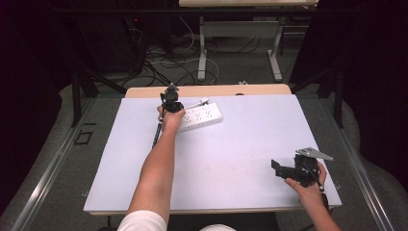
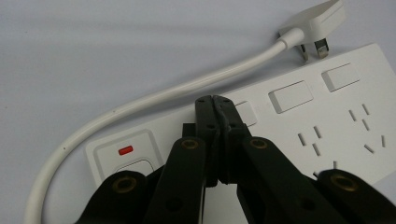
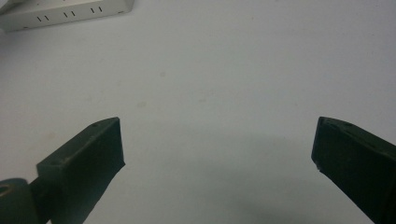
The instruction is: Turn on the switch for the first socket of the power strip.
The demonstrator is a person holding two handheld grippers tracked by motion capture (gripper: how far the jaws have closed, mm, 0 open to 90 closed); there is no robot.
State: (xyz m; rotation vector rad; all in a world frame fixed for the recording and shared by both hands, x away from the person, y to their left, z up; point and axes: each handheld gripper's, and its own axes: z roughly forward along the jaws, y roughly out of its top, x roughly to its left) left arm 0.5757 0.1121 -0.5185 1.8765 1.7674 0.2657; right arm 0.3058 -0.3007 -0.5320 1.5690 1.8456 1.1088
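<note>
The power strip (image 1: pixel 199 118) is a flat, rectangular block of smooth white plastic lying at the far side of the desk (image 1: pixel 231 159), left of centre. In the high view its long axis runs left to right, with the right end angled slightly away from the person. Its top face carries a row of rectangular rocker switches (image 2: pixel 290 96) along one long edge and groups of narrow socket slots beside them. At one end sits a larger framed master switch (image 2: pixel 125 156) with a small red indicator.

A round, glossy white cable (image 2: pixel 154 100) leaves that end and curves along the strip to a white plug (image 2: pixel 317 21). The plug lies on the desk at the strip's far edge, its metal pins pointing toward the strip.

The left gripper (image 2: pixel 215 100) has its black jaws pressed together, tips over the switch row, empty. Contact with the strip cannot be determined.

The right gripper (image 3: pixel 217 140) hovers over the bare matte desk surface near the right front, well apart from the strip. Its jaws are spread wide and empty.
</note>
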